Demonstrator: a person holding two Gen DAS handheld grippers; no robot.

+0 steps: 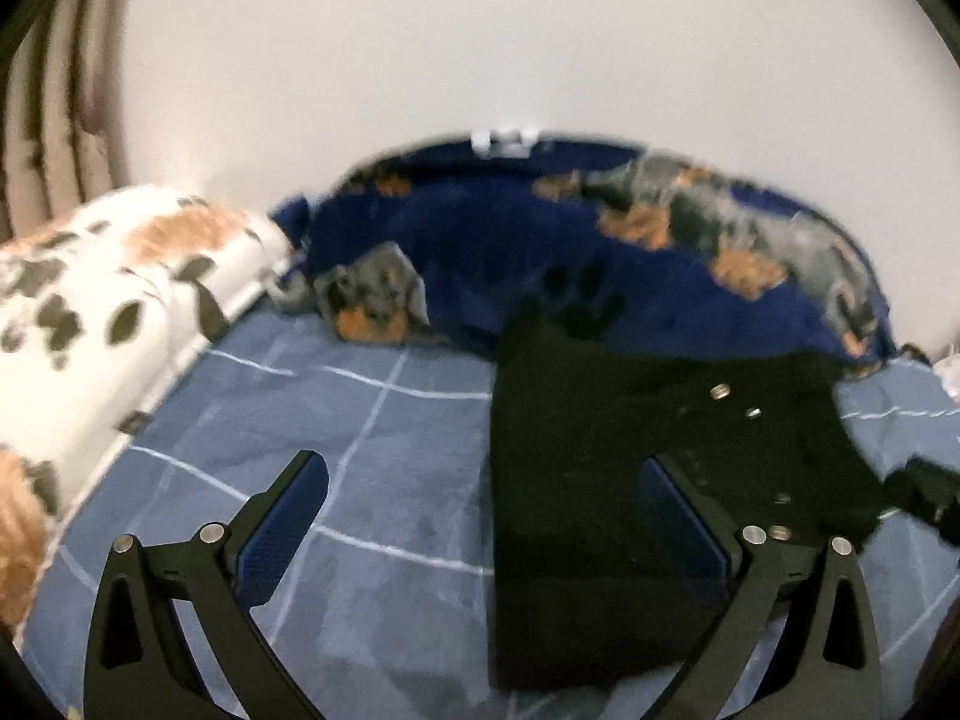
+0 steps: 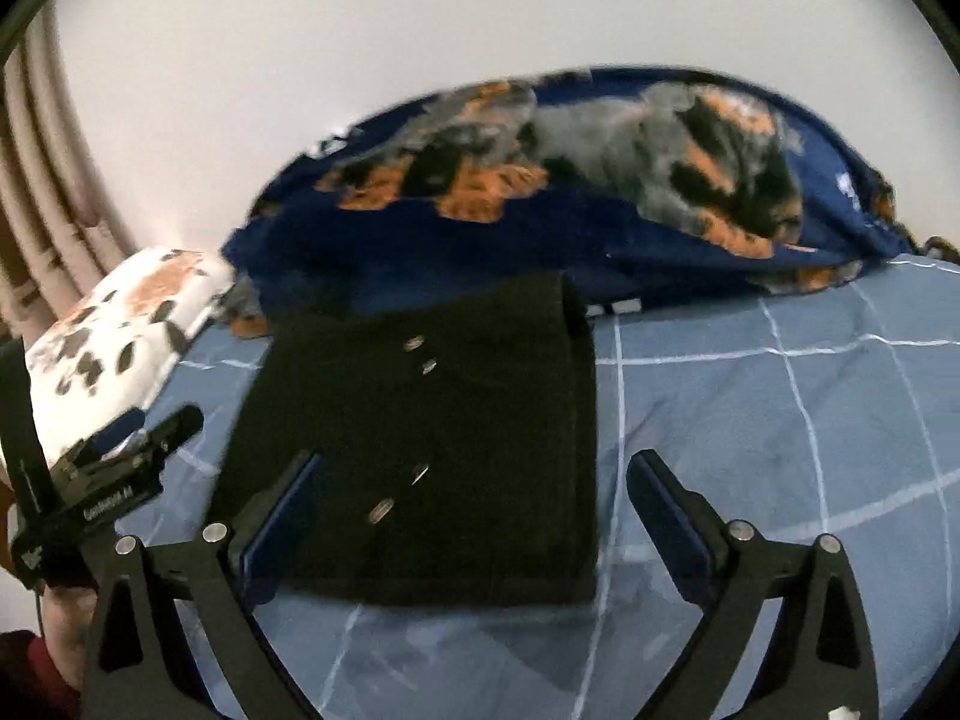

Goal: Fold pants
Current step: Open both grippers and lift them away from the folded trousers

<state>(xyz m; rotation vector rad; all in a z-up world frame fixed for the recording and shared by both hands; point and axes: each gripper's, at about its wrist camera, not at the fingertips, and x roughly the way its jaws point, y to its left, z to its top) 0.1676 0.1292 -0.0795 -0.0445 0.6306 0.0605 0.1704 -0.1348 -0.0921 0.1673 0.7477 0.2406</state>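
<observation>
While both tools are hanging over the bed (image 2: 780, 396), the pants (image 2: 432, 450) are lying on the blue checked sheet as a compact black rectangle, already doubled over at least once by the look of the thick stacked edge along their right side. Metal buttons (image 2: 414, 343) are showing on the upper face. The left tool (image 1: 486, 516) is hovering with its jaws spread wide, one finger over bare sheet and the other over the left part of the cloth; it is gripping nothing. The right tool (image 2: 480, 510) is likewise standing open, straddling the right half of the bundle and its right edge, and I cannot tell whether either finger is touching the fabric. A rumpled navy blanket (image 2: 600, 228) with a dog print is lying just behind the pants, and a spotted white pillow (image 1: 120, 300) is sitting off to the left.

To my eye the folding is nearly done, with the person either checking the result or lining up one last fold. If another fold is wanted, each tool is going to need to drop onto the near corners, pinch every layer together, and carry them toward the blanket side without letting the stack slide apart.
</observation>
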